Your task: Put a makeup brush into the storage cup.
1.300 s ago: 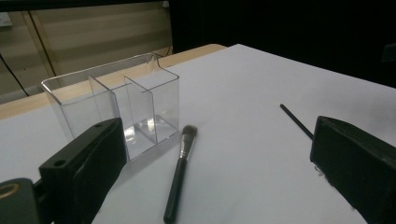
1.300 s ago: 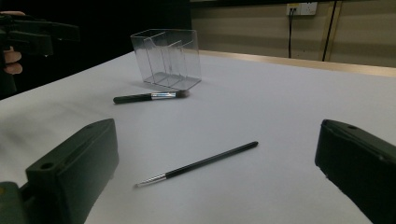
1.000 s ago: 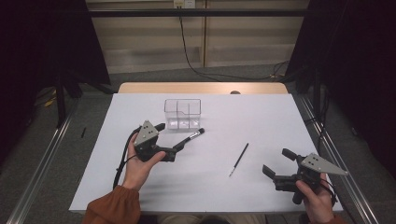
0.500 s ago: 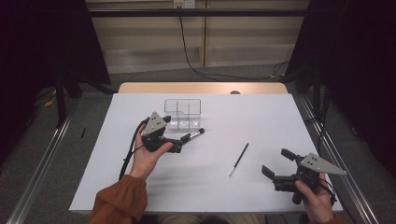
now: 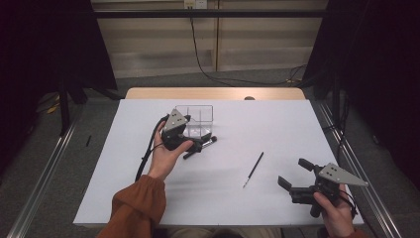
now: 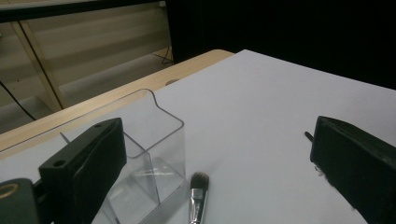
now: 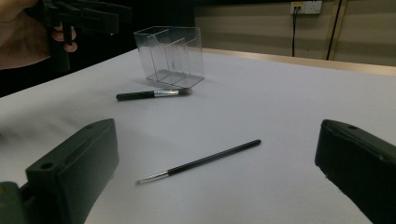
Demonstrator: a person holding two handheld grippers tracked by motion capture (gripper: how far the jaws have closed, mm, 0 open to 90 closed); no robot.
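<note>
The makeup brush [image 6: 198,196] lies flat on the white table [image 5: 277,129], its bristles just beside the clear divided organizer [image 5: 198,121]. My left gripper [image 5: 190,144] hovers over it, jaws spread wide and empty. A thin liner brush [image 5: 253,168] lies well apart, nearer my right gripper [image 5: 292,176], also released.

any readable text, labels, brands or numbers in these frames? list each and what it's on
None readable.
Clear organizer: no label or print visible.
Short makeup brush: no marking legible on its handle or ferrule.
Thin brush: plain black handle, nothing legible.
Left gripper and right gripper: grey plates show no text.
Wall socket plate: too small and blurred to tell whether it bears any marking.
White table cover: blank.
</note>
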